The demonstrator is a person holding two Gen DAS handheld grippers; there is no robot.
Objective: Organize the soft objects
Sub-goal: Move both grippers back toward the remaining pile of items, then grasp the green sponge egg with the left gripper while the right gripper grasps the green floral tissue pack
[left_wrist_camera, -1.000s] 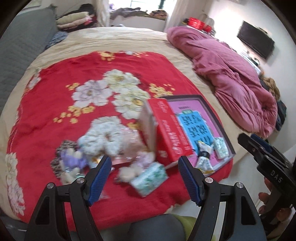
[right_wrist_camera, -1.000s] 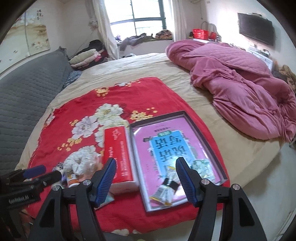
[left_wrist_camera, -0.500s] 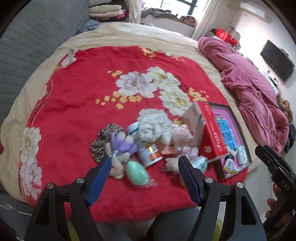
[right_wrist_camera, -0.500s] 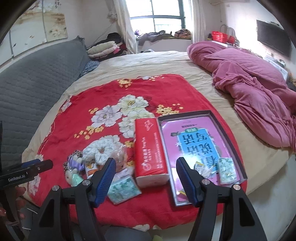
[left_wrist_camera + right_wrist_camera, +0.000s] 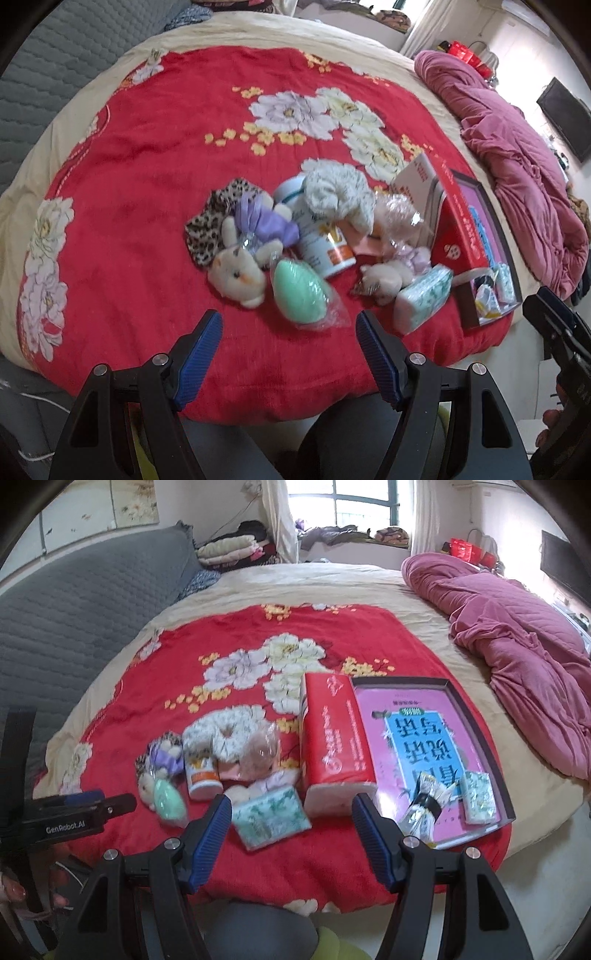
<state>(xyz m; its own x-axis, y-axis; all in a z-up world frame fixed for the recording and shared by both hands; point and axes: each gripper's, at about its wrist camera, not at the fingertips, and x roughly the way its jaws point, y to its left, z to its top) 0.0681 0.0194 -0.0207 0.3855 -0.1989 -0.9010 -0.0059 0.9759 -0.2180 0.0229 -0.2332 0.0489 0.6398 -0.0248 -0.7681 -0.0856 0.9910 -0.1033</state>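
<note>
- The left gripper (image 5: 288, 347) hangs over the near edge of the bed (image 5: 110, 51), its blue fingers (image 5: 199, 354) spread wide with nothing between them.
- Just past the fingertips, at about twelve o'clock, lies the mint-green egg-shaped toy (image 5: 301, 293) in a clear wrapper. Its long axis runs from eleven to five o'clock, so it sits skewed across the gap between the fingers.
- The white plush rabbit (image 5: 240, 275) lies at eleven o'clock, touching the egg's wrapper, on the red floral blanket (image 5: 155, 147).
- The right gripper (image 5: 290, 834) also has its fingers spread and empty. The green-patterned tissue pack (image 5: 271, 818) lies just beyond its left finger, at eleven o'clock, with the red tissue box (image 5: 334, 746) at twelve o'clock behind it.
- The dark-rimmed tray (image 5: 495, 760) lies at one to two o'clock from the right gripper and already carries a small tissue pack (image 5: 478, 795).
- Judged from this, the left hand is nearer the egg and rabbit, the right nearer the tissue pack and tray. A grasp on the egg would likely need the wrist rolled to span its short axis.
</note>
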